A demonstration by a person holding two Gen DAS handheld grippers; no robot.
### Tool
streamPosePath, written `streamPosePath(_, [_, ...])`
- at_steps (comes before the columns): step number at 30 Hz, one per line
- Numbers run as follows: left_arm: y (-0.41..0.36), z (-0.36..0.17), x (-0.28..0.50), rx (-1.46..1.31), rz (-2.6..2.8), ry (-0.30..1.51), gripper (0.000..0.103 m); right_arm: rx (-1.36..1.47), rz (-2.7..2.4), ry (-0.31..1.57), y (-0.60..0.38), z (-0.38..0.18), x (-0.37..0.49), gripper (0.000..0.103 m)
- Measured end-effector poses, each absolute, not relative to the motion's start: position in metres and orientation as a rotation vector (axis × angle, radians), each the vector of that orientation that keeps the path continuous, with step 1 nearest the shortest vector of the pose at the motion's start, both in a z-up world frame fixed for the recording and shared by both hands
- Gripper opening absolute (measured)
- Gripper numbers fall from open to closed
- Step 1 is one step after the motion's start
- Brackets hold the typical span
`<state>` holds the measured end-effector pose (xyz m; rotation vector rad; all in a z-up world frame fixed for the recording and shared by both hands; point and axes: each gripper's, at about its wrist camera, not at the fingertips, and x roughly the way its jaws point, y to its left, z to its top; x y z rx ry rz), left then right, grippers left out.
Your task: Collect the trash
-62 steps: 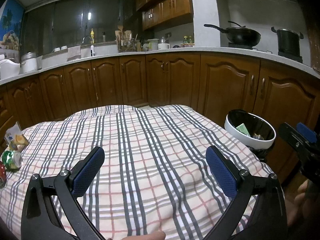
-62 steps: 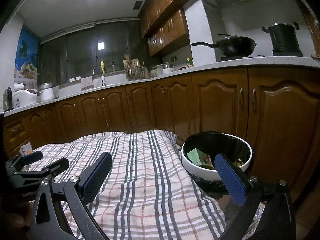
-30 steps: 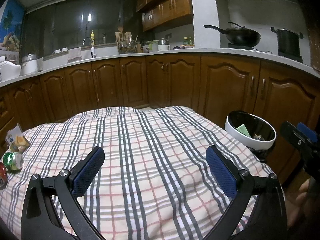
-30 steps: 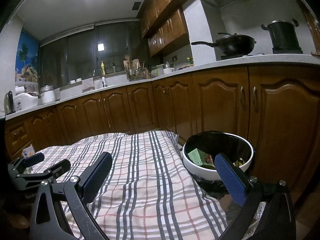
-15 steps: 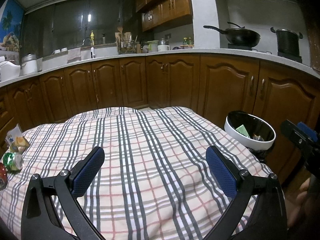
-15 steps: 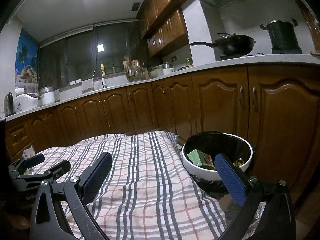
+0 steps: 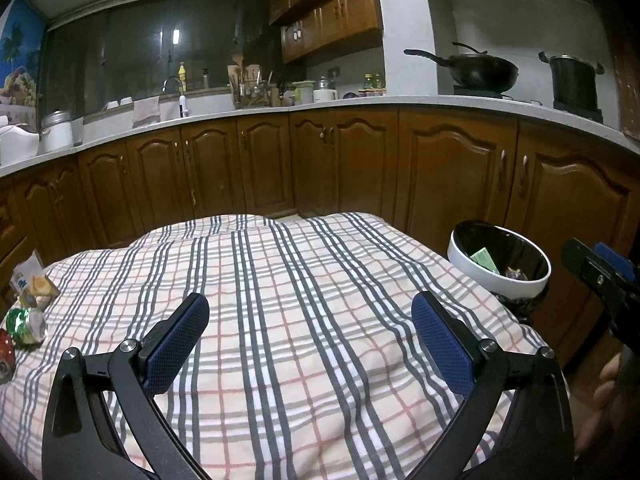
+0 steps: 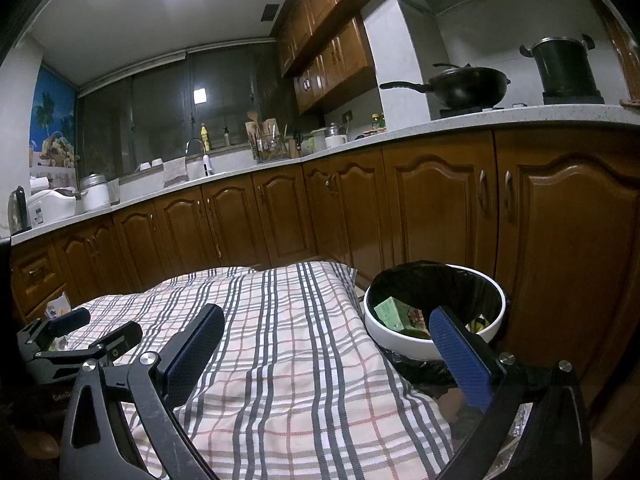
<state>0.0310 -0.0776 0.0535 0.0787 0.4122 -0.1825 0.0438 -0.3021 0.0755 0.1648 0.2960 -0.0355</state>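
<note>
My left gripper (image 7: 308, 330) is open and empty above the plaid-covered table (image 7: 304, 280). At the table's left edge lie a crushed green can (image 7: 25, 326), a red can (image 7: 5, 360) and a small carton with a snack packet (image 7: 34, 280). My right gripper (image 8: 324, 350) is open and empty, between the table and the white trash bin (image 8: 400, 336). The bin has a black liner and holds a green carton (image 8: 387, 312) and other trash. The bin also shows in the left wrist view (image 7: 460, 252).
Brown kitchen cabinets (image 7: 340, 168) run behind the table and beside the bin. The counter above holds a wok (image 7: 480, 70), a pot (image 7: 572, 80) and a sink area. The left gripper shows at the left of the right wrist view (image 8: 80, 340).
Almost nothing has moved. The left view has shifted very slightly, and both grippers stay open and empty.
</note>
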Motion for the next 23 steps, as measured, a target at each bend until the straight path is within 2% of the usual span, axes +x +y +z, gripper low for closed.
streamPosePath(23, [-0.07, 0.049, 0.048, 0.091, -0.219, 0.433, 0.103, 0.196, -0.041, 0.325, -0.295, 0.071, 0.046, 0.103])
